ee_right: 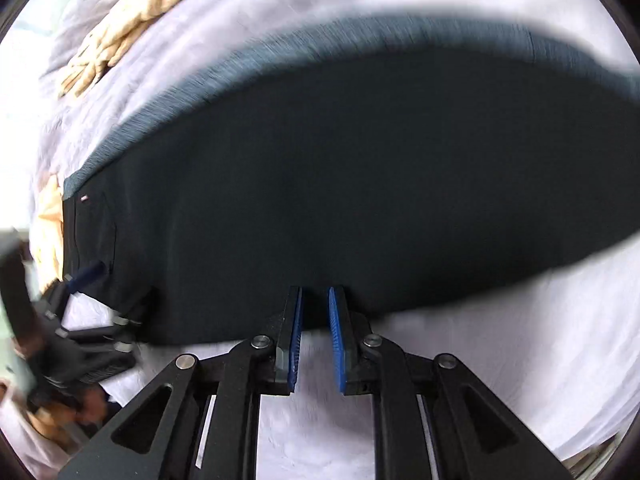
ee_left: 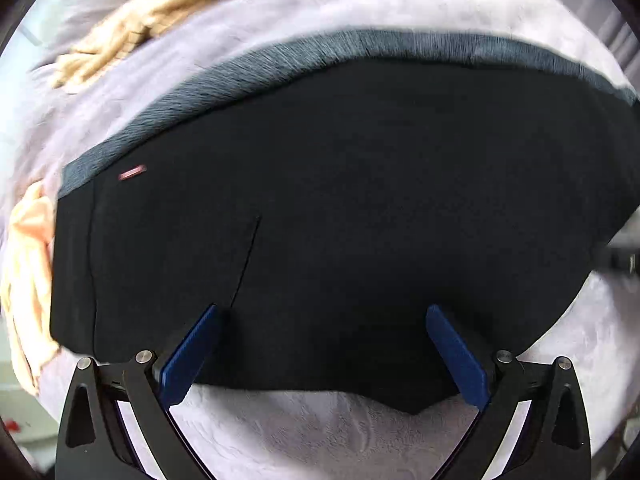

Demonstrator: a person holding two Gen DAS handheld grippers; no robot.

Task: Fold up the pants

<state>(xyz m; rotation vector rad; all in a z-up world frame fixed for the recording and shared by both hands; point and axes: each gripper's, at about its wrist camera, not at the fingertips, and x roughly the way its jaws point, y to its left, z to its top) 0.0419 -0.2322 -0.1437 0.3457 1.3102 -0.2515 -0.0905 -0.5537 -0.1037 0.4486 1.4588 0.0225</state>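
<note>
A pale lilac plush blanket (ee_left: 320, 432) covers the whole work surface, giving the cloth a soft, grippy bed. On it lie the black fabric pants (ee_left: 340, 200), spread flat and broad, filling the middle of both views; their ribbed grey-blue waistband (ee_left: 280, 64) runs along the far edge, and the near edge lies just in front of both tools. The garment looks already doubled or smoothed into one wide panel, though the dark cloth hides its layers. A crumpled cream-yellow garment (ee_left: 160, 4) sits on the blanket beyond the waistband, well apart from the pants, with a peach-coloured cloth (ee_left: 28, 264) bunched against their left end, likely laundry waiting its turn.

The left gripper (ee_left: 322, 312) stands spread wide, its blue pads over the near part of the pants with nothing between them, probably poised to take the hem. The right gripper (ee_right: 316, 292) has its blue pads drawn narrow with a slim gap, tips at the near edge of the pants; whether cloth is pinched there I cannot tell. Both sit along the same edge, which suits lifting it toward the waistband. A small red-and-white label (ee_left: 133, 172) marks the left corner below the waistband.
</note>
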